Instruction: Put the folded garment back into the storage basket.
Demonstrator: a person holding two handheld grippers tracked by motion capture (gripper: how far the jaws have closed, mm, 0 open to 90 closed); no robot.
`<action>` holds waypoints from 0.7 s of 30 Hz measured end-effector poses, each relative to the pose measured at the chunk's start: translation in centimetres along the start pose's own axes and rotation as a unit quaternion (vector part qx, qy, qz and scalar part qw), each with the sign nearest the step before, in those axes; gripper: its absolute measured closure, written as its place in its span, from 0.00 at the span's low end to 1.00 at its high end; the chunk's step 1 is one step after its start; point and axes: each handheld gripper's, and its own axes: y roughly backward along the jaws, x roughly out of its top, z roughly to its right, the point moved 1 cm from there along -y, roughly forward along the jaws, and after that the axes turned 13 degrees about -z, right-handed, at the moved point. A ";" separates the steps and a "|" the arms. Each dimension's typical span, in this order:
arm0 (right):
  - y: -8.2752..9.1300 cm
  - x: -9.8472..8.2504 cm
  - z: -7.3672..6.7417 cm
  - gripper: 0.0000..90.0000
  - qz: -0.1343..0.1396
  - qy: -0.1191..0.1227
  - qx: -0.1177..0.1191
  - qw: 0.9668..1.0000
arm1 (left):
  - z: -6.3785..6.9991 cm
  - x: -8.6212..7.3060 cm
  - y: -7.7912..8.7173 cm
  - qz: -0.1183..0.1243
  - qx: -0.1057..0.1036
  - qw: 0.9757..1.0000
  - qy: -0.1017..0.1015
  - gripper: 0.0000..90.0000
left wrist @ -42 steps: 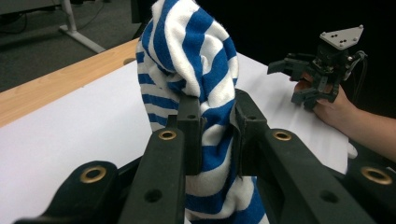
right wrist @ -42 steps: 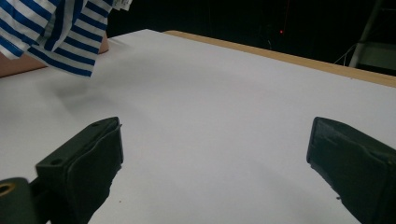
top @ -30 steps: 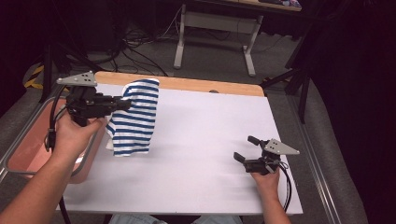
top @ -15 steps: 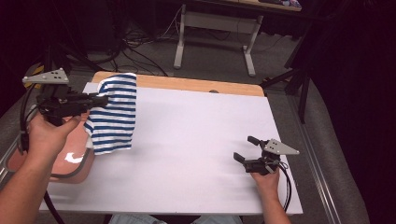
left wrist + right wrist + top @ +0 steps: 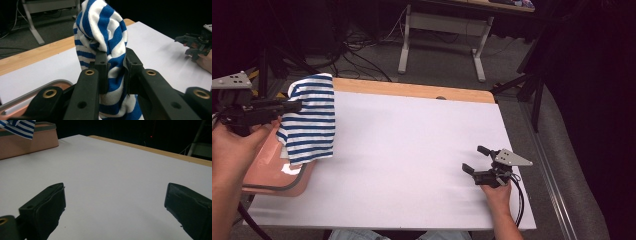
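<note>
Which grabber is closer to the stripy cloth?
The left. The left gripper is pinching the striped cloth between its jaws, holding it up at the table's left edge. The right gripper rests far across the white table, jaws open with nothing between them.

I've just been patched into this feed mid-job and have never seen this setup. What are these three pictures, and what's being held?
There is no robot arm here: a person at a table holds a handheld two-jaw claw in each hand. The high view looks down from above the person's side. There the left claw is at the left edge, the right claw at the lower right. The other two pictures come from cameras riding on each claw, looking along its black jaws.

The left claw is shut on a blue-and-white striped cloth, which hangs above a pinkish tray at the table's left edge. The right claw has its jaws wide apart with nothing between them, low over the white table surface.
</note>
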 end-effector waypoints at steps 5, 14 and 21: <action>0.0 0.0 0.0 0.04 -0.001 -0.001 0.001 1.000 | -0.5 -0.5 1.0 0.002 0.010 1.000 0.007 0.85; -0.1 0.0 0.0 0.04 -0.001 -0.001 0.003 1.000 | -1.8 -1.7 3.2 0.008 0.023 0.999 0.022 0.85; -0.1 0.0 0.0 0.04 -0.003 -0.003 0.001 1.000 | -2.4 -2.4 4.6 0.006 0.032 0.999 0.028 0.85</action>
